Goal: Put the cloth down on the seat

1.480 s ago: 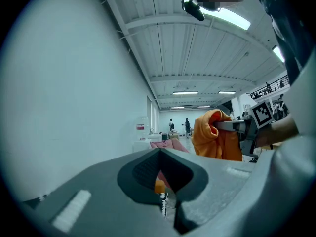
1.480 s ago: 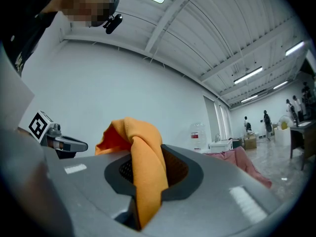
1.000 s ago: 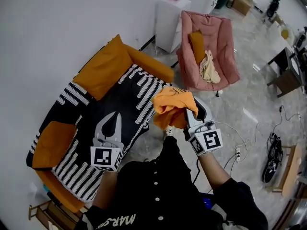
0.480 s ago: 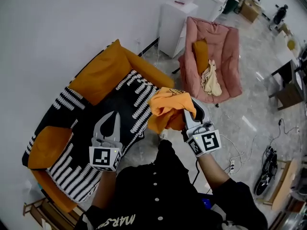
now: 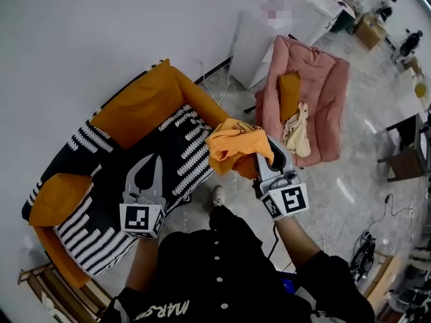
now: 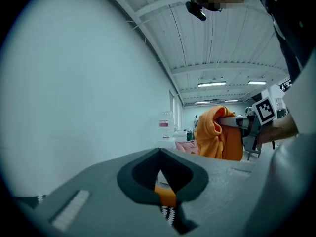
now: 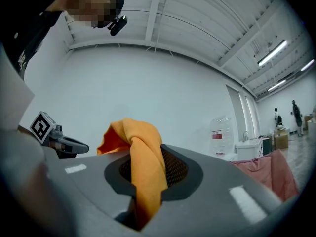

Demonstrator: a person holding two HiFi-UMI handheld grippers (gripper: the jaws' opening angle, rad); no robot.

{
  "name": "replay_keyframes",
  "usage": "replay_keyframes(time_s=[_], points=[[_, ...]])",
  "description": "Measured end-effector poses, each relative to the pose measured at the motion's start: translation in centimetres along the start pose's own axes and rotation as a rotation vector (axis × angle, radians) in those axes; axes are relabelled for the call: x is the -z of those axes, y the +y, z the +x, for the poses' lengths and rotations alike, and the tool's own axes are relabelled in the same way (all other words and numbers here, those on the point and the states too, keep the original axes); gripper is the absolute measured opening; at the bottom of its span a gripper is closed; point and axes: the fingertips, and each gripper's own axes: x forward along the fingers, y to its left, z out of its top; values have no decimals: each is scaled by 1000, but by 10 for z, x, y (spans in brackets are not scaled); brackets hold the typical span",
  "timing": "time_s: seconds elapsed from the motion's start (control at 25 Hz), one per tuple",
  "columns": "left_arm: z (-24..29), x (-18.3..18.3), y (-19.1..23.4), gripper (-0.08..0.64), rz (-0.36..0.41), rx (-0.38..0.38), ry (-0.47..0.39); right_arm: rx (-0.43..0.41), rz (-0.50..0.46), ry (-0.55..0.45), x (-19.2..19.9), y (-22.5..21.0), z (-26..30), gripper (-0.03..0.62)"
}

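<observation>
Jaws, right gripper [image 7: 148, 179]: pinched on orange cloth [image 5: 232, 145], which hangs bunched in the air just beside seat [image 5: 168, 147].
Jaws, left gripper [image 5: 158, 159]: closed together, empty, over seat.
Handling: likely light, limp; grip a gathered fold.

An orange cloth [image 5: 232, 147] is clamped, bunched and drooping, between the right gripper's [image 5: 262, 155] fingers; the orange, stripe-covered seat [image 5: 138, 106] is seen lower, left of them.

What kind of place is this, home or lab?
Probably a big lab or workshop hall staged as a lounge: orange sofa and pink armchair on a polished floor, under a high ribbed ceiling with strip lights.
</observation>
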Motion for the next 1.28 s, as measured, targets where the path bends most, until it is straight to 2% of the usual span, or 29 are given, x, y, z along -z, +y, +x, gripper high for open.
replay_keyframes(time_s=[0.36,0.6,0.96,1.28], points=[[46,-11,-4,1,6,-95,3,-109,3,-10,-1,-45,50,80],[51,-11,14,1,-1,-231,13,-253,18,-11,8,-44,96,80],[10,-4,51,1,-40,-474,40,-456,54,-16,16,1,164,80],[-25,-3,59,1,-57,-611,70,-595,102,-3,23,41,188,80]])
